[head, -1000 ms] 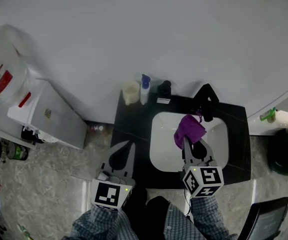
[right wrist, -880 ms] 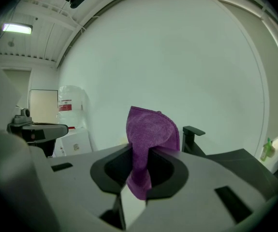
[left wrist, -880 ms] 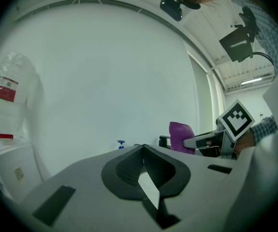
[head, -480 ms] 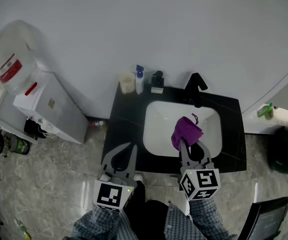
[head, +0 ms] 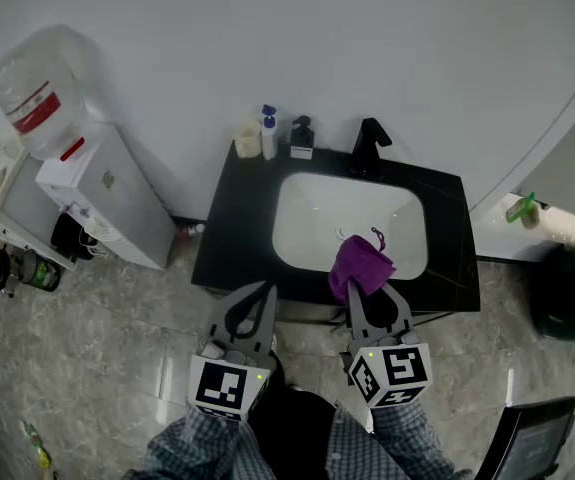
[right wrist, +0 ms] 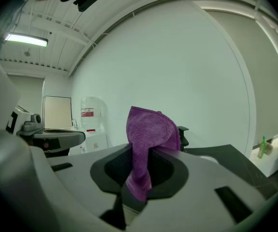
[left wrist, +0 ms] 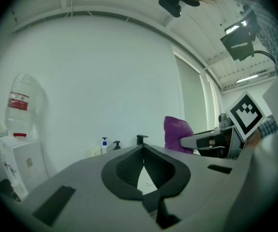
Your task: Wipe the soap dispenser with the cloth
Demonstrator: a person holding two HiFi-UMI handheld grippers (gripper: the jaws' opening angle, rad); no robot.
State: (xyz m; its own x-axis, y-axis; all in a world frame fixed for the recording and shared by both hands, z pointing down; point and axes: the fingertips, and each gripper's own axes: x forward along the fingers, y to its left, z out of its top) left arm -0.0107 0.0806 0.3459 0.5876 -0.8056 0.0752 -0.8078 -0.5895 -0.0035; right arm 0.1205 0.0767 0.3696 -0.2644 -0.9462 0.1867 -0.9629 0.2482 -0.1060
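The right claw (head: 365, 290) pinches a crumpled purple cloth (head: 357, 264) by the black tabletop's (head: 232, 238) front edge; the left claw (head: 264, 290) is pressed together, empty.

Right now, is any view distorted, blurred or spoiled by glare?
Head view: sharp, evenly lit, lines bend near the edges. Left gripper view: strong fisheye, dark corners. Right gripper view: same fisheye; the purple fuzzy cloth is sharp; the white ceiling strip lamp is overexposed.

Cloth (head: 359, 265): purple. Soap dispenser (head: 301, 134): blk. Bottle (head: 268, 136): wht w/ blue pump. Countertop (head: 235, 240): blk. Basin (head: 312, 223): wht. Sleeves (head: 195, 450): checked.
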